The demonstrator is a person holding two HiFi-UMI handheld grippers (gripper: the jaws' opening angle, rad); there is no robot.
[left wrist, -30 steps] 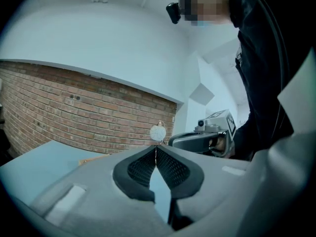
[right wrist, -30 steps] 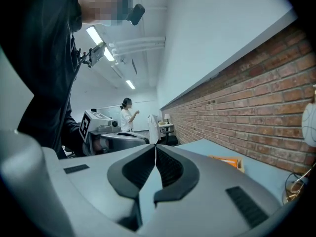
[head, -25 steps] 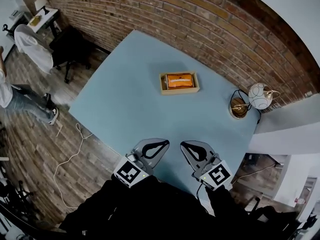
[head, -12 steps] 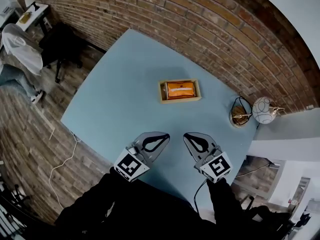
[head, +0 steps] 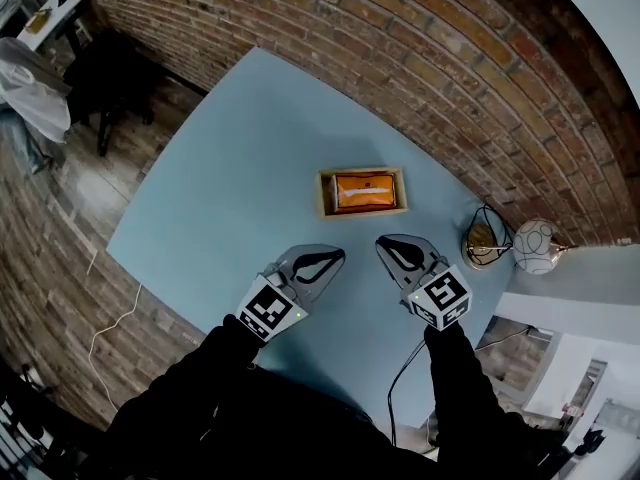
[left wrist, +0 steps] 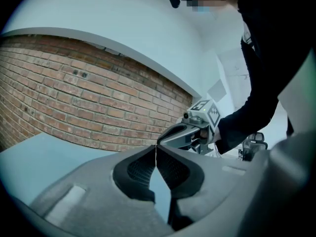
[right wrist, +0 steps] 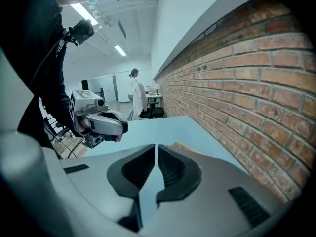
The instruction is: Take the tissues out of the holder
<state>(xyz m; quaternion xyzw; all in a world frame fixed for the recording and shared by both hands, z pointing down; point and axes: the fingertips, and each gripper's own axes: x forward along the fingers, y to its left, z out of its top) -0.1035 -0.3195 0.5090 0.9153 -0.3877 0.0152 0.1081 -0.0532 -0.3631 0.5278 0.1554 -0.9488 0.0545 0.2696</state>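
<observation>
- left gripper (head: 336, 257): jaws closed tip to tip, nothing between them, over the near part of the blue table (head: 230, 168)
- right gripper (head: 385, 244): jaws closed too, empty, beside the left one, not touching it
- wooden holder (head: 325, 194): mid-table, beyond both grippers, apart from them
- orange tissue pack (head: 363, 192): lies inside the holder, untouched
- round lamp (head: 538, 245): at the table's right edge, by the brick wall (head: 420, 58)

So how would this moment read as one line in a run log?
left gripper: shut, empty | right gripper: shut, empty | holder: on table, tissues inside | status: both short of holder
</observation>
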